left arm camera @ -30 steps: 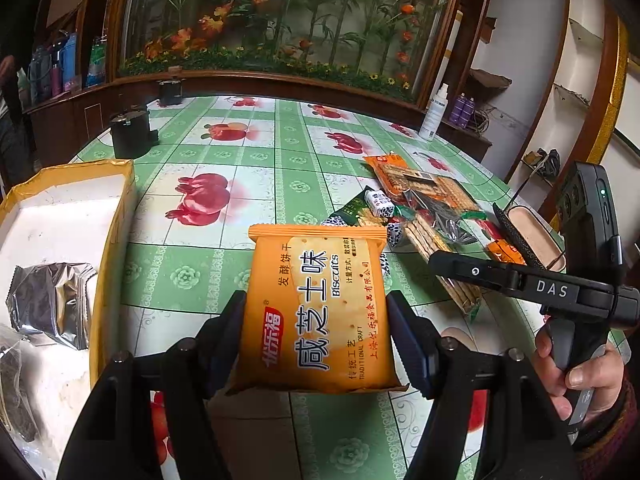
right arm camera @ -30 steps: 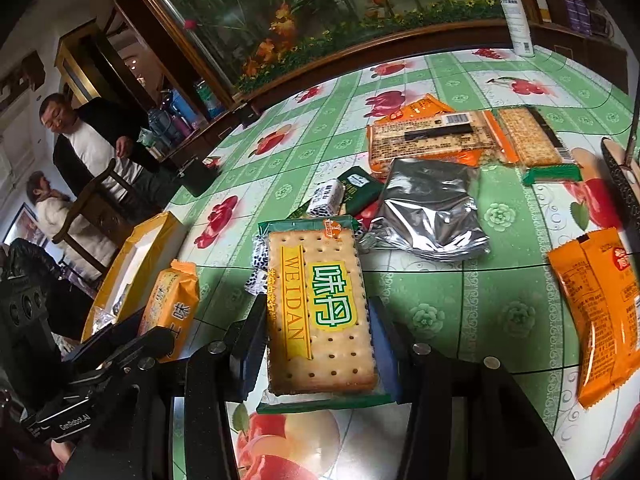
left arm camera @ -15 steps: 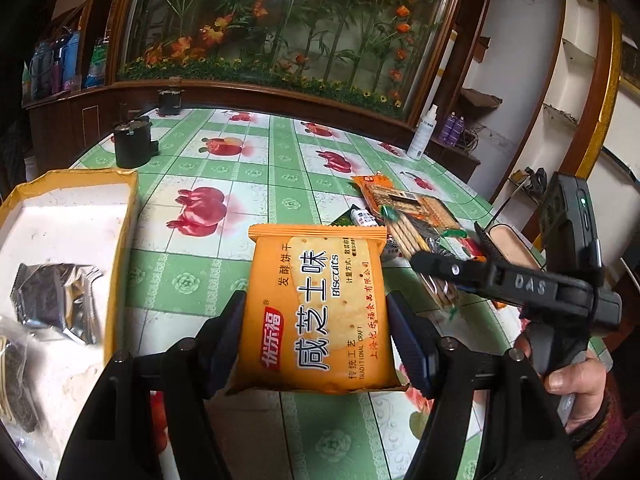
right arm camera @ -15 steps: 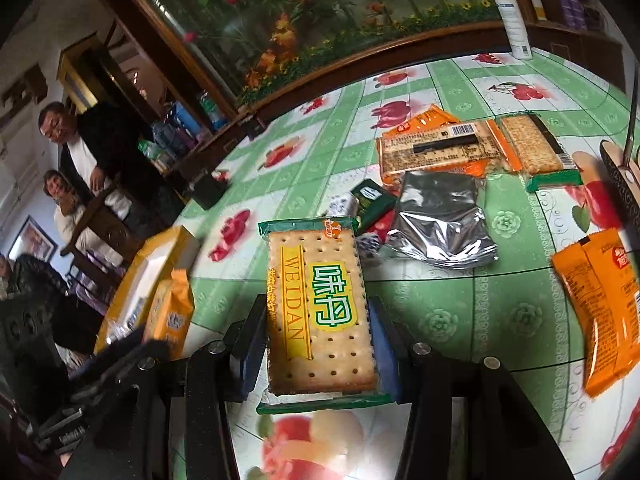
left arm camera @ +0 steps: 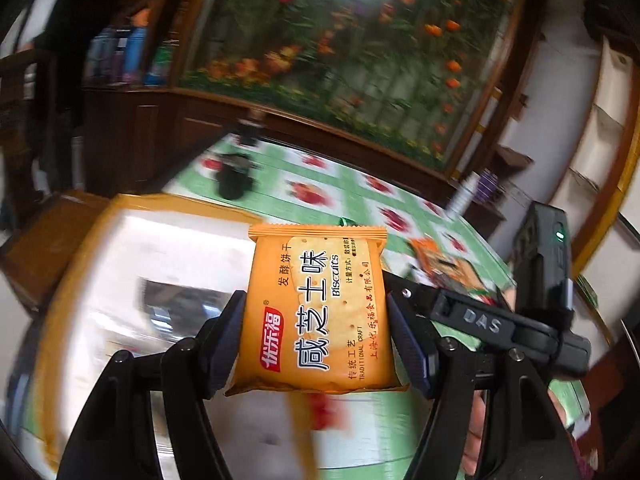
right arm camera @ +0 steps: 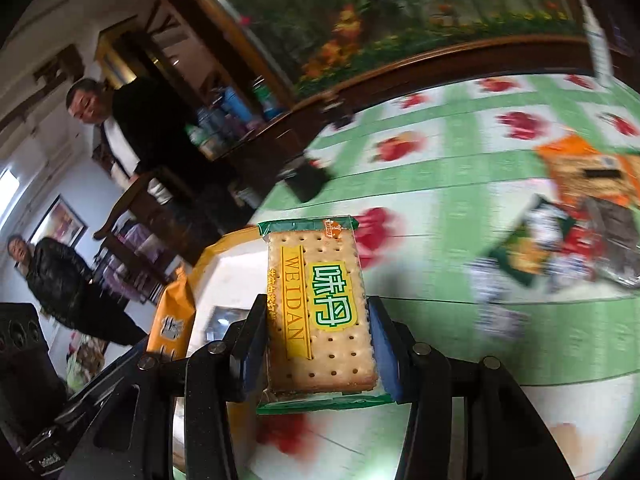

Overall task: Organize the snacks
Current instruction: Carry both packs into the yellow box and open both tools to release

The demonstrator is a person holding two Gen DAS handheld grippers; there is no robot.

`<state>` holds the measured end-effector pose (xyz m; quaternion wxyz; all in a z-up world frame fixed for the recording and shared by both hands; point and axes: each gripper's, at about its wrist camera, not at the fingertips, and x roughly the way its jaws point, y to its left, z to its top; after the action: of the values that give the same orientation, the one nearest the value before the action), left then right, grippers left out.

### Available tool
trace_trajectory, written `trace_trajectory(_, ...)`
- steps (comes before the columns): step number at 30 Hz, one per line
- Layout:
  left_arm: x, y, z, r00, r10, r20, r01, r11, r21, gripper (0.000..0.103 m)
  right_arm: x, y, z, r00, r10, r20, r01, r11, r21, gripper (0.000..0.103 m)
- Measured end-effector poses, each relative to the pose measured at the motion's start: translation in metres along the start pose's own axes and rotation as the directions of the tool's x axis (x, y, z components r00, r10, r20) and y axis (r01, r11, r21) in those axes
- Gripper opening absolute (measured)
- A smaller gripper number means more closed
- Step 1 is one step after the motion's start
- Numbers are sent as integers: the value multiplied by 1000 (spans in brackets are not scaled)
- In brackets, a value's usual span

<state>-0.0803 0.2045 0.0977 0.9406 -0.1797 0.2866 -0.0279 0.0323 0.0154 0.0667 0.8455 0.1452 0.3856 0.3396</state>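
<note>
My left gripper [left arm camera: 316, 340] is shut on an orange biscuit packet [left arm camera: 316, 312] and holds it in the air over the yellow-rimmed white box [left arm camera: 132, 208]. A silver packet [left arm camera: 176, 304] lies in the box, blurred. My right gripper [right arm camera: 318, 344] is shut on a green-edged WEIDAN cracker packet [right arm camera: 320, 308], held above the table near the box's rim [right arm camera: 224, 244]. The orange packet also shows at the left of the right wrist view [right arm camera: 172, 316]. The right gripper's body shows in the left wrist view [left arm camera: 500, 324].
A pile of loose snack packets [right arm camera: 560, 232] lies on the green apple-print tablecloth [right arm camera: 460, 160] to the right. A black object [left arm camera: 234, 176] stands beyond the box. Two people [right arm camera: 120, 128] are at the far left, next to wooden chairs. A spray bottle [right arm camera: 598, 48] stands at the far edge.
Both grippers have swung left with their packets, towards the box. The box now fills the left wrist view under the orange packet. The snack pile has slid off to the right.
</note>
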Motion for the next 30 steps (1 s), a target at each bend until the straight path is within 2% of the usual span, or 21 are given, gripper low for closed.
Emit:
trace_trajectory(5,-4,61,15,992,127,-11,-128,989,-74,69,37,48,5,999,13,-30,-15,998,-63,52)
trace_trajectory(10,17,108,18,978,192,-86,-203,969,-140,69,78,74,7,997,-3,-78,-4,997,-83,52)
trace_trajectory(15,32,124,14,964,220,-148,-244,955,-170,69,107,80,4,989,-16,-145,2,995,-97,52)
trace_trajectory(19,34,125,13,964,216,-157,-243,953,-179,69,122,79,0,981,-7,-193,-14,994,-104,52)
trace_trajectory(22,33,122,12,963,221,-153,-246,954,-173,69,120,78,0,982,13,-187,-33,994,-105,52)
trace_trajectory(24,31,120,13,965,222,-137,-244,955,-168,73,119,79,-2,981,20,-192,-43,992,-115,54)
trace_trajectory(30,22,114,13,979,170,-114,-190,963,-189,76,104,84,0,988,43,-147,-62,990,-126,54)
